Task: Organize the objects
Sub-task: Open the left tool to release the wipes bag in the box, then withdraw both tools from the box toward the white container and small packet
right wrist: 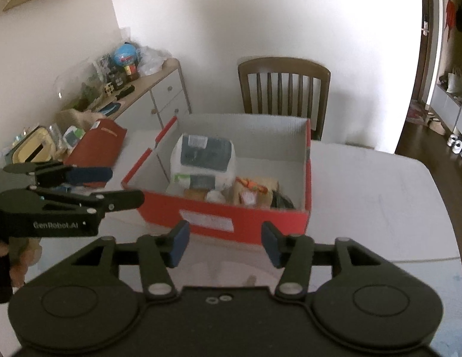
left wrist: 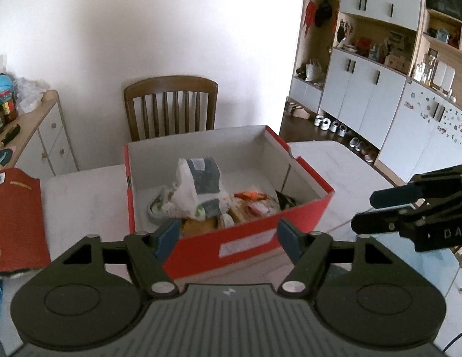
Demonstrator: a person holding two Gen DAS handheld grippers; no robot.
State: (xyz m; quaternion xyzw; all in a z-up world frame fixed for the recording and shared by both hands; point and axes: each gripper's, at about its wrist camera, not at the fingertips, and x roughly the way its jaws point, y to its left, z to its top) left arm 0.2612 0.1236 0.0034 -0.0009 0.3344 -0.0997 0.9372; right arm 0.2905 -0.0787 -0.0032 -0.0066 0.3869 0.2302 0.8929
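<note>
A red cardboard box (left wrist: 249, 238) (right wrist: 243, 217) with a white inside stands open on the white table. In it lie a white and grey plastic pack (left wrist: 201, 184) (right wrist: 202, 157), orange snack packets (left wrist: 250, 197) (right wrist: 251, 187) and a dark item at the right (right wrist: 280, 200). My left gripper (left wrist: 228, 238) is open and empty, just short of the box's near wall. My right gripper (right wrist: 225, 242) is open and empty, also in front of that wall. Each gripper shows in the other's view: the right one (left wrist: 377, 211) right of the box, the left one (right wrist: 123, 187) left of it.
A red lid-like piece (left wrist: 16, 217) (right wrist: 97, 145) lies at the table's left edge. A wooden chair (left wrist: 171, 107) (right wrist: 284, 86) stands behind the table. A cluttered sideboard (right wrist: 147, 89) is at the left, cabinets and shoes (left wrist: 379, 89) at the right.
</note>
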